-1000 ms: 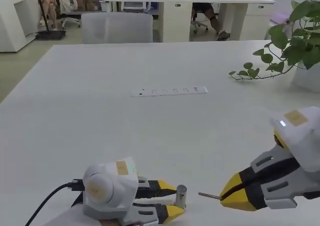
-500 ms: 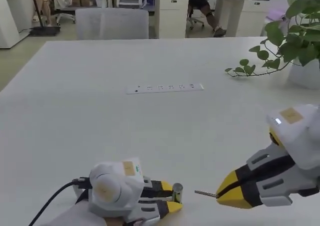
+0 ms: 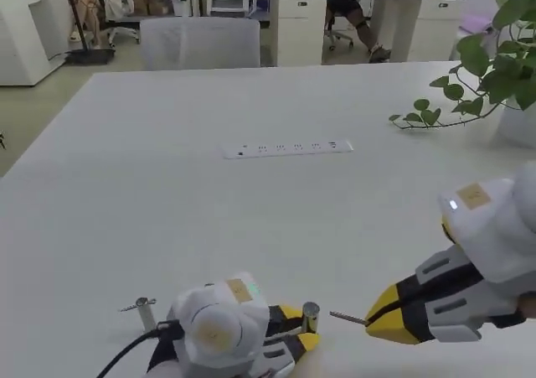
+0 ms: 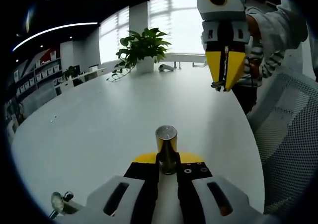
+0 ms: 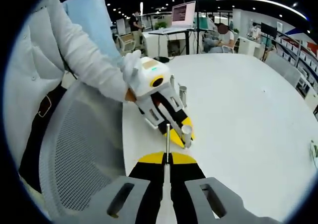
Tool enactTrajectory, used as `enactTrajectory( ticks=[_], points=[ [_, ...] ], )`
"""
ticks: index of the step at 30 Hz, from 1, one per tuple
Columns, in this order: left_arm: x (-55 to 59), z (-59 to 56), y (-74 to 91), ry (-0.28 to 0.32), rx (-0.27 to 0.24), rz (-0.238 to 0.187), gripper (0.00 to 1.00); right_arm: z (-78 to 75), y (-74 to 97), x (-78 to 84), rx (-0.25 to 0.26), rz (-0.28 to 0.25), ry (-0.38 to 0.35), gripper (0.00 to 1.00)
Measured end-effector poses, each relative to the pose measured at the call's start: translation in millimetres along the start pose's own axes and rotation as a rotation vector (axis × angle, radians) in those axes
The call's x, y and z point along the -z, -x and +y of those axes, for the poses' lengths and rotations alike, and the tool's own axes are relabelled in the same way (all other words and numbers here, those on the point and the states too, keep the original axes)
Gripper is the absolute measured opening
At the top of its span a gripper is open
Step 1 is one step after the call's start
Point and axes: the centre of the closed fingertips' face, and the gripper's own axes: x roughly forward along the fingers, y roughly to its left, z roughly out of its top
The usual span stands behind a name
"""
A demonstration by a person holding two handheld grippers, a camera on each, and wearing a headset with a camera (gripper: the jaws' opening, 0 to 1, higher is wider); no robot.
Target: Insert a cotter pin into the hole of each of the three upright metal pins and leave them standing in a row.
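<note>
So the left hand-held gripper [image 3: 300,328] was clamped on one upright metal pin [image 3: 311,317] down on the white surface [image 3: 251,219]. Its jaws squeezed either side of the lower body, with the shiny top poking out above them. I'll place everything else off that pin.

Just to its right, the right hand-held gripper [image 3: 376,320] was closed on a cotter pin [image 3: 347,318], pinching the back end so the thin shaft stuck out in front. The cotter pin lay roughly level, its long axis pointing straight at the metal pin, and the tip was just short of it, not touching as far as I could tell. In the right gripper view the shaft ran up from between the jaws and ended right beside the pin's head.

So the right side was the one doing the poking and the left was just steadying. My guess is the next move would be a straight push along that axis. The hole itself was too small to make out though, so I can't say whether height or rotation lined up.

Well off to the pin's left stood a second metal pin [image 3: 146,313], with what looked like a cotter pin through its top. A power strip [image 3: 289,149] sat well beyond.
</note>
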Motion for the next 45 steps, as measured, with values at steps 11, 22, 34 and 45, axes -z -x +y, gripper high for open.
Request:
enactTrajectory(
  ticks=[11, 22, 34, 45],
  points=[
    [-1.7, 3.3, -3.0, 0.093, -0.135, 0.017, 0.11, -11.7, -9.1, 8.2, 0.098, 0.063, -0.044, 0.04],
    [-2.0, 3.8, -7.6, 0.149, -0.212, 0.018, 0.11, -16.3, -21.3, 18.2, 0.177, 0.131, -0.084, 0.04],
    [-2.5, 3.2, -10.4, 0.182, -0.234, 0.008, 0.11, -22.6, -21.0, 25.9, 0.231, 0.131, -0.179, 0.04],
    [-1.9, 3.6, -11.5, 0.186, -0.234, 0.006, 0.11, -25.6, -22.3, 28.8, 0.235, 0.151, -0.199, 0.03]
  ],
)
